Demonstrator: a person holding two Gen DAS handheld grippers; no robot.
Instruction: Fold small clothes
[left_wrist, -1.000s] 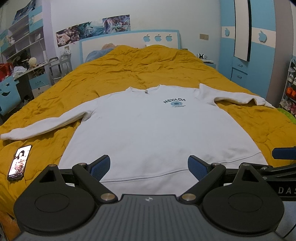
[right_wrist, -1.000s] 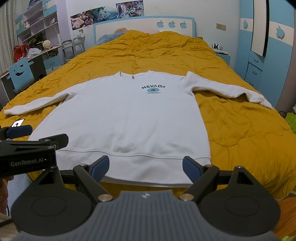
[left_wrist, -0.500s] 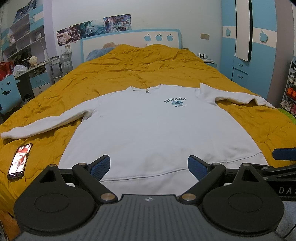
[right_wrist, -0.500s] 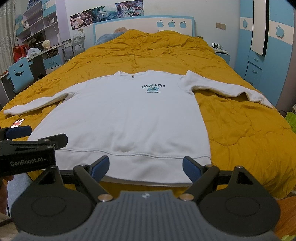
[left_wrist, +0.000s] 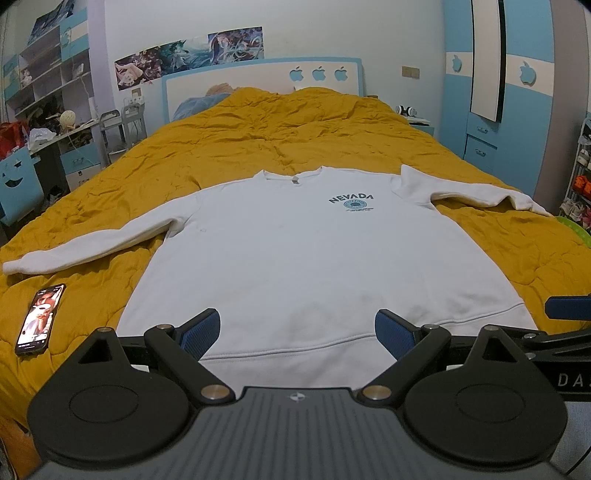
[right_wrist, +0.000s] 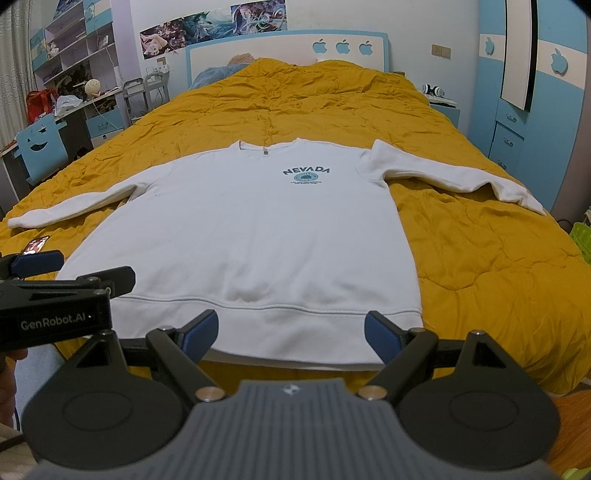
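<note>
Flat on the yellow bedspread (left_wrist: 332, 133) lies a white sweatshirt (left_wrist: 314, 258), front side up, with the word NEVADA and a round blue print (left_wrist: 352, 202) on its chest. Its collar points toward the headboard (left_wrist: 258, 81) and its hem (right_wrist: 266, 317) runs along the near edge of the bed. Both sleeves are spread outward: 1 sleeve (left_wrist: 92, 242) reaches toward the left side of the bed, and the other sleeve (left_wrist: 476, 190) bends toward the right side near the blue wardrobe (left_wrist: 517, 92). The left tongs (left_wrist: 297, 330) hover just above the hem, spread wide, with nothing between the 2 blue pads (left_wrist: 201, 332). The right tongs (right_wrist: 291, 334) hover at the hem too, further toward the right corner of the sweatshirt, likewise spread wide and holding nothing; whether either touches the cloth cannot be told. In the right wrist view the left tongs' body shows at the left edge, just beside the hem's left corner. A phone (left_wrist: 38, 319) with a lit screen lies on the bedspread, near the left sleeve's cuff and apart from the sweatshirt's body. A desk (right_wrist: 85, 107) with shelves stands left of the bed.
</note>
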